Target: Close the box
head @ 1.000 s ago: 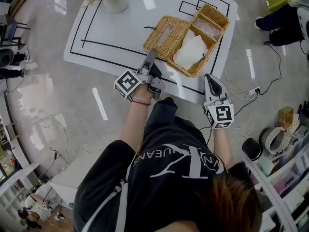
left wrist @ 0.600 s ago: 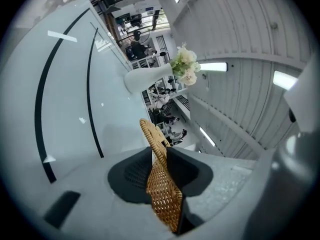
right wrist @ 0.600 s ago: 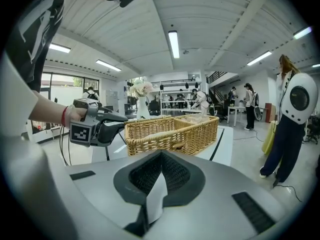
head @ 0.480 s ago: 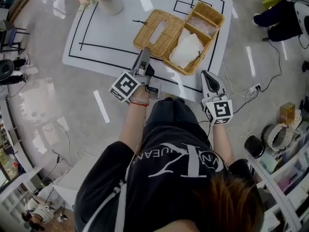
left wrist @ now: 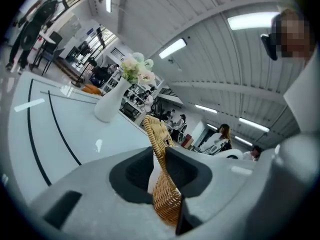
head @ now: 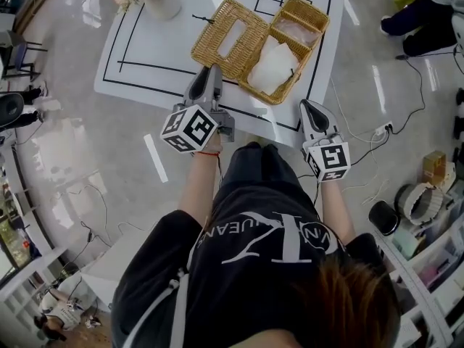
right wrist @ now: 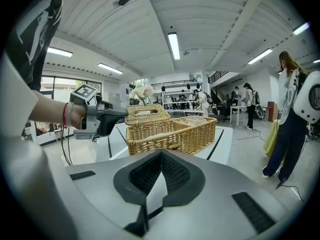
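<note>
Our left claw (head: 209,71) is clamped on the near edge of the wicker lid (head: 228,38), its jaws having just been closing on it. The lid tilts up beside the open wicker box (head: 304,64) on the white tabletop (head: 159,56). Our right claw (head: 307,107) hovers near the tabletop's edge, jaws together, empty. White print on the black shirt (head: 217,281) includes "EANS".

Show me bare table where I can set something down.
Free: the left half of the table, between the vase and the raised lid, and the near strip before the box. Crowded: the right side, filled by lid and box.
</note>
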A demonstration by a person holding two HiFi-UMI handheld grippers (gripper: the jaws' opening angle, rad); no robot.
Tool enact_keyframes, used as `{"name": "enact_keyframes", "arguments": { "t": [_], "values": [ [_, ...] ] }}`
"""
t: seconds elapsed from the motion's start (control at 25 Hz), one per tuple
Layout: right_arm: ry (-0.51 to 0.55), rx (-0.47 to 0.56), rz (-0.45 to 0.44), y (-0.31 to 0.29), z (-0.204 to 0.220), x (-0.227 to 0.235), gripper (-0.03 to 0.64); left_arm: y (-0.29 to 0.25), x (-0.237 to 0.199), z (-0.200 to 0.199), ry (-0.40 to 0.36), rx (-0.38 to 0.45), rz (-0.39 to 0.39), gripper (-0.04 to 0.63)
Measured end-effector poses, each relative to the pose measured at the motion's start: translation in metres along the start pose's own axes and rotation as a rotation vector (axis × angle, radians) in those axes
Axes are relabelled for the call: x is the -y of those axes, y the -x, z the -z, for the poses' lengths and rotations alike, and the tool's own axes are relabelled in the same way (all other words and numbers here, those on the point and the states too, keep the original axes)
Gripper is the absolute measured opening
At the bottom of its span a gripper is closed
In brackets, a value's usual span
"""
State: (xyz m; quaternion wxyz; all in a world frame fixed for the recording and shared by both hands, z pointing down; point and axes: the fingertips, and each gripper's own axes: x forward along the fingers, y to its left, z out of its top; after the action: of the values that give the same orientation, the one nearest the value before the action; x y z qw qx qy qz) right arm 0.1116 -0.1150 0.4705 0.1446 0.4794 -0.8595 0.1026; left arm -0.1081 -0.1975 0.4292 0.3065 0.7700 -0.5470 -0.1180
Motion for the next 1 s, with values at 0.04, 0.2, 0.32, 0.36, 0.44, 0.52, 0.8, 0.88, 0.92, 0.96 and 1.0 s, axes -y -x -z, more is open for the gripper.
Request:
{"name": "enact_keyframes", "arguments": {
  "t": [0.04, 0.2, 0.32, 0.36, 0.44, 0.52, 0.8, 0.88, 0.92, 0.96, 1.0],
  "values": [
    [-0.002, 0.001, -0.001, 0.001, 0.000, 0.000, -0.002, 0.001, 0.003, -0.001, -0.039, -0.003, -0.004, 0.072],
    [-0.003, 0.007, -0.006, 0.004, -0.001, 0.001, -0.002, 0.003, 0.014, -0.003, -0.157, -0.013, -0.009, 0.069],
    [-0.004, 0.013, -0.006, 0.006, -0.002, 0.002, -0.002, 0.005, 0.022, -0.004, -0.236, -0.018, -0.003, 0.067],
    [-0.004, 0.014, -0.005, 0.006, -0.002, 0.003, -0.002, 0.005, 0.025, -0.004, -0.260, -0.019, -0.001, 0.066],
    [-0.007, 0.015, -0.005, 0.006, -0.001, 0.004, -0.002, 0.005, 0.030, -0.004, -0.297, -0.017, 0.006, 0.061],
    [-0.011, 0.017, -0.004, 0.006, -0.001, 0.005, -0.002, 0.006, 0.035, -0.004, -0.332, -0.018, 0.013, 0.057],
    [-0.021, 0.018, -0.011, 0.010, 0.000, 0.001, -0.002, 0.010, 0.053, 0.000, -0.440, -0.036, 0.049, 0.046],
    [-0.021, 0.021, -0.014, 0.011, -0.001, 0.000, -0.002, 0.012, 0.058, 0.001, -0.473, -0.042, 0.057, 0.043],
    [-0.021, 0.022, -0.014, 0.011, -0.001, -0.001, -0.002, 0.012, 0.061, 0.002, -0.492, -0.046, 0.061, 0.041],
    [-0.022, 0.023, -0.015, 0.011, -0.001, -0.001, -0.002, 0.012, 0.063, 0.004, -0.513, -0.051, 0.065, 0.041],
    [-0.022, 0.024, -0.016, 0.012, -0.001, -0.001, -0.002, 0.012, 0.066, 0.005, -0.536, -0.057, 0.069, 0.040]
  ]
}}
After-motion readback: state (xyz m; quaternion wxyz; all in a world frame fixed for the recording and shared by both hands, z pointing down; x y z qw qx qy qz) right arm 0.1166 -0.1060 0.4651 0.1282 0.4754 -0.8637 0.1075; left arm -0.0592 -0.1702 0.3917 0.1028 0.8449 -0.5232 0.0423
